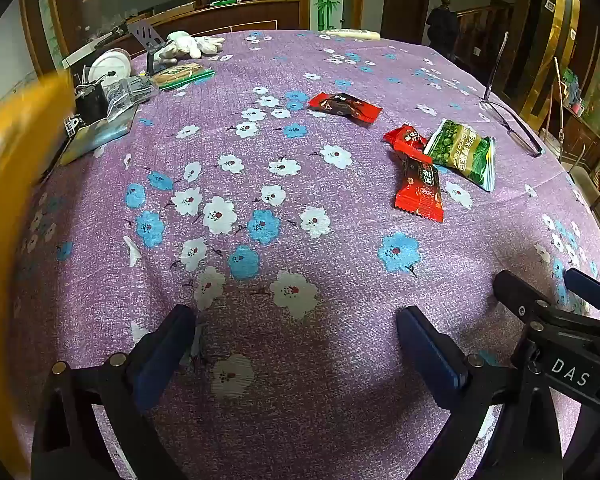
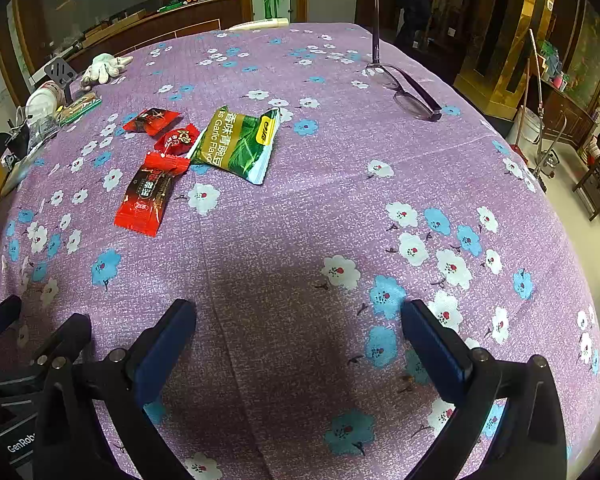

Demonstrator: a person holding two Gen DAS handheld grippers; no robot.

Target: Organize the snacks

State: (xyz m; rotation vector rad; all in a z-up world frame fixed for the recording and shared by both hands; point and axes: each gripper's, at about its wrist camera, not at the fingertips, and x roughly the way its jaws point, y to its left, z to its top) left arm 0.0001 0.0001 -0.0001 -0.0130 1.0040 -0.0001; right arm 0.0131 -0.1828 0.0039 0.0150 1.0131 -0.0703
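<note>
Several snack packets lie on the purple flowered tablecloth. A green pea packet rests beside a small red candy and a long red-and-black bar. Farther off lies another red-and-black packet. My left gripper hovers open over bare cloth, well short of the snacks. My right gripper is likewise open with nothing between its fingers; it also shows at the right edge of the left wrist view.
A pair of glasses lies near the table's right edge. At the far left are a green biscuit pack, white gloves, a white cup and clutter. A blurred yellow object fills the left edge.
</note>
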